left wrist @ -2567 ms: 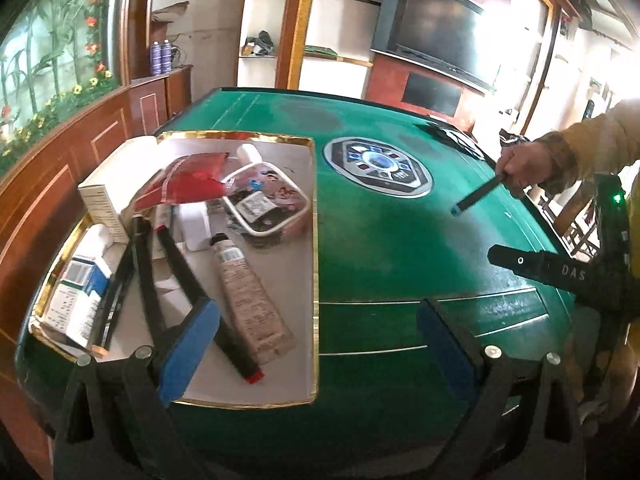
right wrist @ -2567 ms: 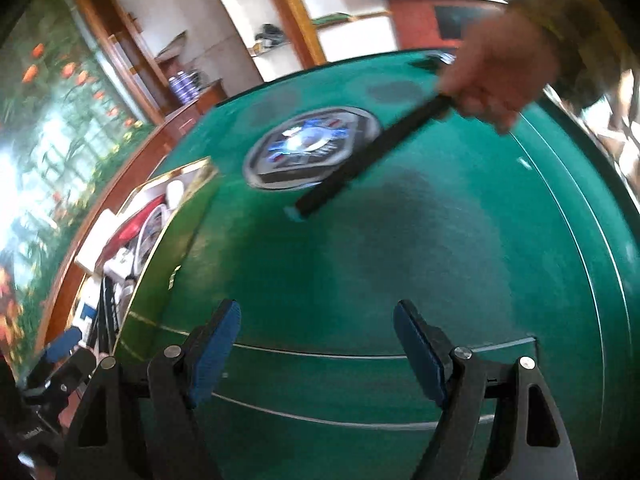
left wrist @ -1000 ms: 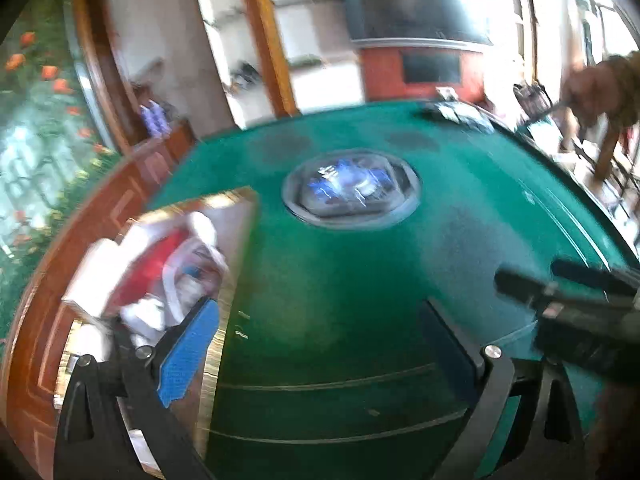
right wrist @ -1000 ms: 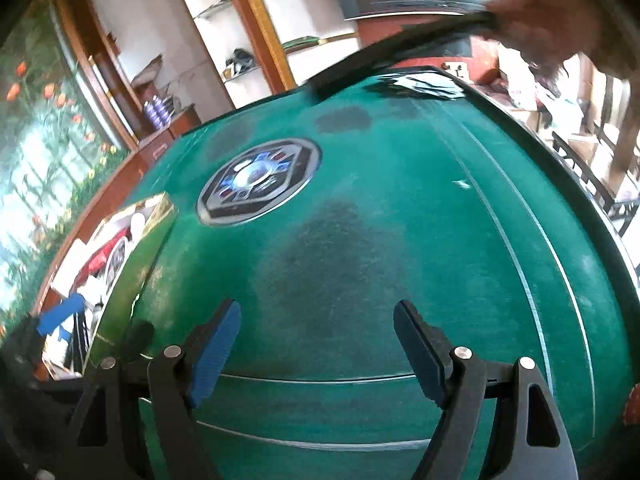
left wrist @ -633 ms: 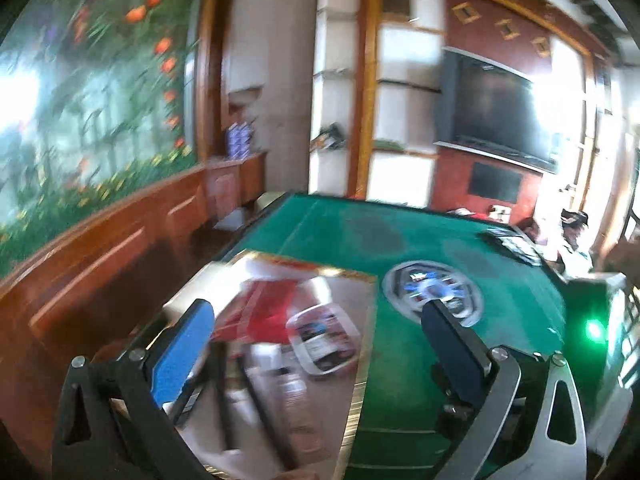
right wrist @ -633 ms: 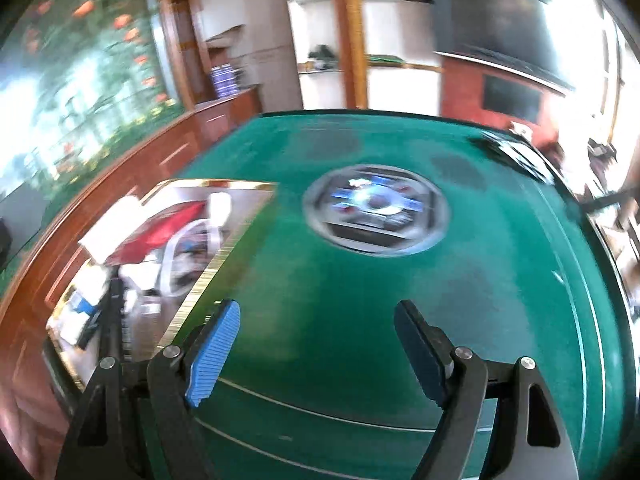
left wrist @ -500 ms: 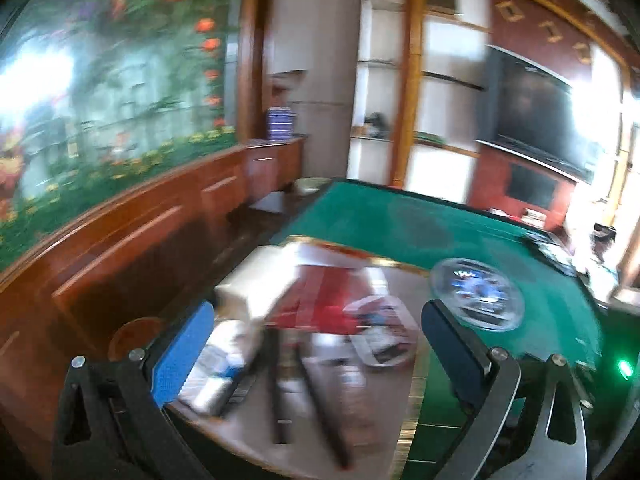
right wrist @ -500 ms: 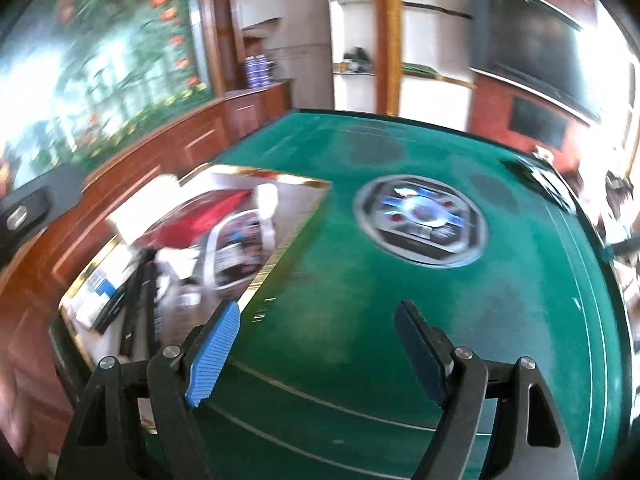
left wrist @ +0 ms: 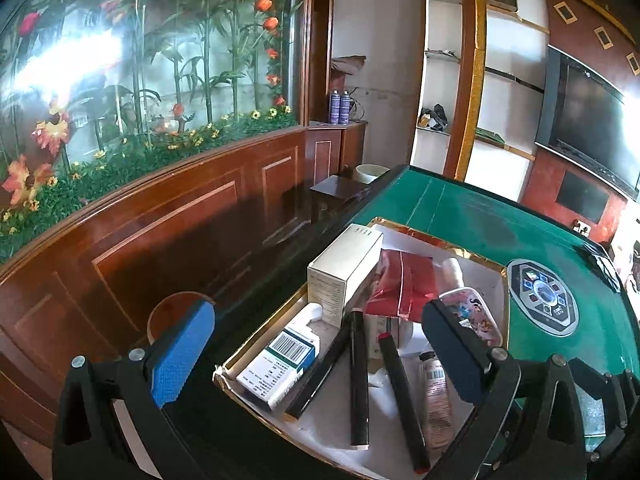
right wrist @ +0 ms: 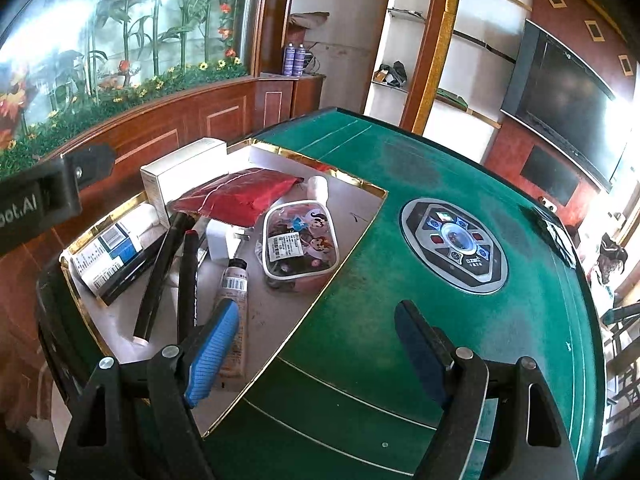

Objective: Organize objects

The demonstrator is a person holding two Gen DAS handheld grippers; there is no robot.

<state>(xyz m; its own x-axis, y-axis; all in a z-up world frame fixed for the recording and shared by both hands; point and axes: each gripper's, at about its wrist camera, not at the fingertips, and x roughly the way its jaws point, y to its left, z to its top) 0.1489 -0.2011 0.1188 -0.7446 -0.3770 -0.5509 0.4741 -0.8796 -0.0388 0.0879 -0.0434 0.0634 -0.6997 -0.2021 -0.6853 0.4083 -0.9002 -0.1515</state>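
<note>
Both views have swung from the bare green felt table (right wrist: 400, 320) back onto the shallow gold-rimmed white tray (left wrist: 404, 229) at its left edge. The hand with the black stick has left frame.

Left gripper (left wrist: 318, 350): jaws spread, empty. Right gripper (right wrist: 316, 354): jaws spread, empty.

Tray holds 3 slim black pens (left wrist: 358, 376), a white carton (left wrist: 346, 268), a red foil pouch (right wrist: 240, 192), a cartoon-printed oval tin (right wrist: 300, 240) and a cream tube (right wrist: 232, 312). Judgement: next pick starts here.
</note>
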